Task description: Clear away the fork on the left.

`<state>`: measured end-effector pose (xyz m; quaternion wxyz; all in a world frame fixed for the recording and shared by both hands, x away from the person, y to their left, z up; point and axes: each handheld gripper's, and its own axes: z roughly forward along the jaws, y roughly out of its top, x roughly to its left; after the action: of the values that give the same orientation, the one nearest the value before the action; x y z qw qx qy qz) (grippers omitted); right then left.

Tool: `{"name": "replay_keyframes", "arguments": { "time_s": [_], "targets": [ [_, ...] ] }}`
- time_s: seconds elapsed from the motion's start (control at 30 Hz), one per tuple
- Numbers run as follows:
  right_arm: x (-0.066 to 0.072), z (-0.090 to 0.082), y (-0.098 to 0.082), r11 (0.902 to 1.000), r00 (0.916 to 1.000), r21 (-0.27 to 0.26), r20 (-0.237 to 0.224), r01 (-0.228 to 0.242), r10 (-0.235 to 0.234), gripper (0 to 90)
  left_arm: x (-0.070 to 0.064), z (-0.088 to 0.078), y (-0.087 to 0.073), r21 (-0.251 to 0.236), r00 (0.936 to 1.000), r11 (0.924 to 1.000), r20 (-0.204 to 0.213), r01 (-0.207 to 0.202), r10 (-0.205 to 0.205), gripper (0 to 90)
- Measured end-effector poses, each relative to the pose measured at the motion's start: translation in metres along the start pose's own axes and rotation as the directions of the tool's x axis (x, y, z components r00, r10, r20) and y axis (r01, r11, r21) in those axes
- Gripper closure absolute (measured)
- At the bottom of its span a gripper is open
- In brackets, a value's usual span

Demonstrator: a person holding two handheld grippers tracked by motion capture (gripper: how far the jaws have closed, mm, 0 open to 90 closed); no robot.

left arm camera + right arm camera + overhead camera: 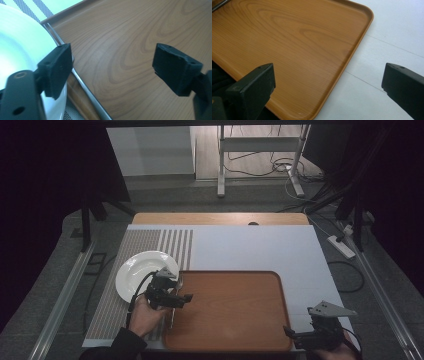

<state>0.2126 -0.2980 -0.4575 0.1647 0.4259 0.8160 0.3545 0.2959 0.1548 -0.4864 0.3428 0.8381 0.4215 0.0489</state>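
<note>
Lying along wooden tray's point(235, 330) left rim beside white plate point(135, 272): slim metal fork point(82, 82); no writing showing; both jaw pairs gaping wide, empty.

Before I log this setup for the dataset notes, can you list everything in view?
Tray: one, brown wood-grain, near middle of the table.
Plate: one, white, left of the tray on the striped mat.
Fork: one, silver, along the tray's left edge beside the plate.
Striped mat: one, grey and white, left part of the table.
Table: one, white top with a wooden far edge.
Power strip: one, white, on the floor at right.
Left gripper: one, black, open, over the fork.
Right gripper: one, black, open, at the tray's near right corner.
</note>
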Motion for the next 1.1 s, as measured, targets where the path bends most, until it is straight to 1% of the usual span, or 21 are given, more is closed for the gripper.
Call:
{"name": "replay_keyframes", "arguments": {
  "time_s": [0.13, 0.2, 0.3, 0.33, 0.37, 0.47, 0.53, 0.57, 0.6, 0.67, 0.73, 0.77, 0.83, 1.0, 1.1],
  "targets": [
    [-0.001, 0.000, 0.001, 0.9999, 1.0000, -0.013, 0.003, 0.000, 0.000, 0.0, 0.000, 0.000, 0.000, -0.003, 1.0000, 1.0000, 0.004, -0.004, 0.004, 10.0],
    [-0.001, 0.000, 0.001, 0.9999, 1.0000, -0.014, 0.003, 0.002, -0.002, 0.0, 0.000, -0.001, 0.000, -0.004, 0.9999, 1.0000, 0.005, -0.009, 0.009, 9.1],
    [-0.001, 0.000, 0.001, 0.9998, 1.0000, -0.022, 0.005, 0.003, -0.003, 0.0, 0.001, -0.002, -0.001, -0.026, 0.9999, 0.9996, 0.013, -0.008, 0.008, 4.8],
    [-0.002, 0.001, 0.002, 0.9997, 1.0000, -0.022, 0.004, 0.000, 0.000, 0.0, 0.002, -0.004, -0.001, -0.041, 0.9998, 0.9991, 0.020, -0.010, 0.010, 4.1],
    [-0.002, 0.001, 0.002, 0.9997, 1.0000, -0.022, 0.004, 0.000, 0.000, 0.0, 0.002, -0.004, -0.001, -0.041, 0.9998, 0.9991, 0.020, -0.010, 0.010, 3.6],
    [-0.002, 0.001, 0.002, 0.9997, 1.0000, -0.022, 0.003, -0.004, 0.004, 0.0, 0.003, -0.006, -0.002, -0.063, 0.9995, 0.9979, 0.029, -0.010, 0.012, 3.0],
    [-0.002, 0.002, 0.002, 0.9998, 1.0000, -0.017, 0.004, -0.001, 0.001, 0.0, 0.004, -0.009, -0.003, -0.083, 0.9989, 0.9964, 0.044, -0.011, 0.015, 1.5],
    [-0.001, 0.002, 0.002, 0.9999, 1.0000, -0.017, 0.003, -0.001, 0.001, 0.0, 0.004, -0.009, -0.003, -0.083, 0.9989, 0.9964, 0.044, -0.011, 0.015, 1.2],
    [-0.001, 0.002, 0.002, 0.9999, 1.0000, -0.017, 0.003, 0.000, 0.001, 0.0, 0.005, -0.011, -0.004, -0.091, 0.9984, 0.9958, 0.055, -0.011, 0.016, 0.8],
    [-0.001, 0.002, 0.002, 0.9999, 1.0000, -0.016, 0.004, 0.000, 0.000, 0.0, 0.005, -0.013, -0.004, -0.100, 0.9980, 0.9949, 0.061, -0.009, 0.015, 0.6],
    [-0.001, 0.002, 0.002, 0.9999, 1.0000, -0.016, 0.004, 0.001, 0.000, 0.0, 0.005, -0.014, -0.005, -0.104, 0.9980, 0.9946, 0.063, -0.006, 0.013, 0.1],
    [-0.001, 0.002, 0.002, 0.9999, 1.0000, -0.014, 0.004, 0.000, 0.000, 0.0, 0.006, -0.016, -0.005, -0.122, 0.9979, 0.9924, 0.061, -0.013, 0.020, 0.0],
    [-0.001, 0.002, 0.002, 0.9999, 1.0000, -0.011, 0.003, 0.002, -0.002, 0.0, 0.005, -0.019, -0.006, -0.131, 0.9981, 0.9912, 0.058, -0.016, 0.023, 0.0],
    [0.000, 0.003, 0.002, 1.0000, 1.0000, -0.005, 0.006, 0.008, -0.008, 0.0, 0.006, -0.022, -0.007, -0.141, 0.9976, 0.9897, 0.060, -0.025, 0.033, 0.0],
    [0.000, 0.003, 0.002, 1.0000, 0.9999, -0.004, 0.006, 0.008, -0.008, 0.0, 0.006, -0.024, -0.009, -0.139, 0.9978, 0.9897, 0.053, -0.033, 0.040, 0.0]
  ]
}}
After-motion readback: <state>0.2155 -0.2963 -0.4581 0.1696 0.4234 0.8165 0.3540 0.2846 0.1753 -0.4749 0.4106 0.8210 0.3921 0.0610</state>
